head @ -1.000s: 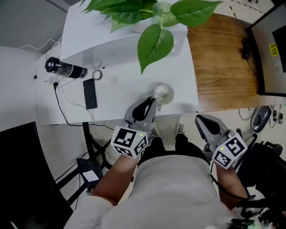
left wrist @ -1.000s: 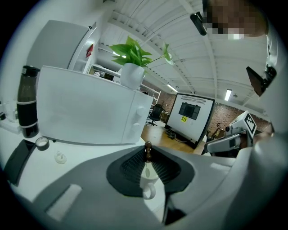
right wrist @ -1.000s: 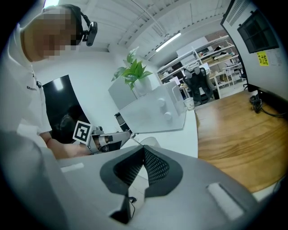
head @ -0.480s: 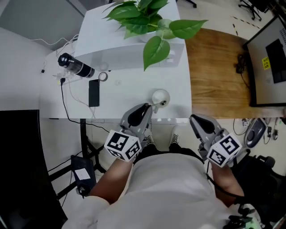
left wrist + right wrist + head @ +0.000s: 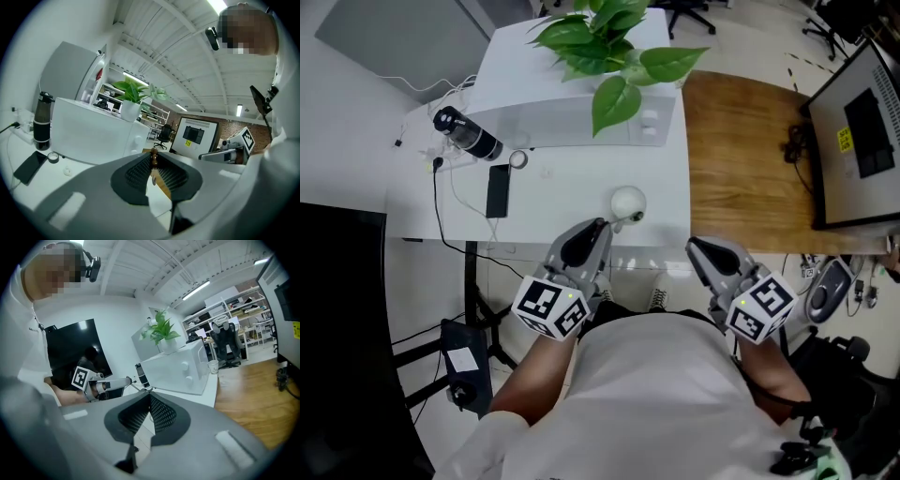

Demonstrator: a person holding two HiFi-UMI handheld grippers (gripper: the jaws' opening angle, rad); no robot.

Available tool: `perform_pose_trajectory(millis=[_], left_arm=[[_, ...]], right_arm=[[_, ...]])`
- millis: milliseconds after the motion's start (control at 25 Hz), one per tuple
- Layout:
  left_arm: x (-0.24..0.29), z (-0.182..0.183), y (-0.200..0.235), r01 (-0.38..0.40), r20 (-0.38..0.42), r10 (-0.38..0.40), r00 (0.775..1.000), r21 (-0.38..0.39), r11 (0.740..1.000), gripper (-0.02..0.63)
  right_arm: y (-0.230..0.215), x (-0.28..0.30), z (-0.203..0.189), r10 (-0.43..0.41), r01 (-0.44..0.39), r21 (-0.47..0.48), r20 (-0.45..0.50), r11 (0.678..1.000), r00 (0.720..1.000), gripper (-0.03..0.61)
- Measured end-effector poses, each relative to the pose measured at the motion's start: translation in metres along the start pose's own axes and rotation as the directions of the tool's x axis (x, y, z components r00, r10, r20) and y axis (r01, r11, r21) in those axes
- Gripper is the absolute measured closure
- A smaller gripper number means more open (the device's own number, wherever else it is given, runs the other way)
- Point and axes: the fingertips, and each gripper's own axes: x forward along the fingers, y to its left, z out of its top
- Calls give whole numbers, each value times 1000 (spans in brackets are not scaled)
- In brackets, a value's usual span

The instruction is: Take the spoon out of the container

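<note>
A small white cup (image 5: pixel 625 199) stands near the front edge of the white table (image 5: pixel 553 202). My left gripper (image 5: pixel 602 228) hovers just left of it and nearer to me, shut on a thin spoon (image 5: pixel 153 156) whose brown knobbed end pokes out past the pads. In the right gripper view the spoon (image 5: pixel 137 385) shows as a thin rod sticking out of the left gripper (image 5: pixel 115 382). My right gripper (image 5: pixel 698 246) is off the table's front right corner, above the floor; its pads (image 5: pixel 159 412) meet with nothing between them.
At the back of the white table are a white boxy appliance (image 5: pixel 581 117) with a leafy plant (image 5: pixel 600 37) on it, a dark bottle (image 5: pixel 467 134), a tape roll (image 5: pixel 517 159), a black phone (image 5: pixel 497 190) and cables. A wooden desk (image 5: pixel 741 159) with a monitor (image 5: pixel 862 131) adjoins on the right.
Both grippers have risen toward the head camera. The left gripper's tips have drawn back from over the cup with the spoon between them. The cup has stayed on the table.
</note>
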Motion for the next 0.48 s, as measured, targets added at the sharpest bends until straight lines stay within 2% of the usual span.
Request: perform_pose_trajectory(millis=[160, 360, 480], left_arm=[[-7, 4, -10, -12, 19, 12, 1000, 8, 1000, 568], [-28, 8, -15, -51, 52, 52, 997, -26, 998, 568], [-38, 10, -16, -59, 58, 60, 997, -19, 998, 568]], right_arm=[[0, -8, 3, 21, -20, -22, 8, 1000, 1000, 574], [2, -13, 1, 50, -49, -39, 19, 998, 999, 574], [3, -16, 3, 45, -43, -46, 38, 998, 998, 575]])
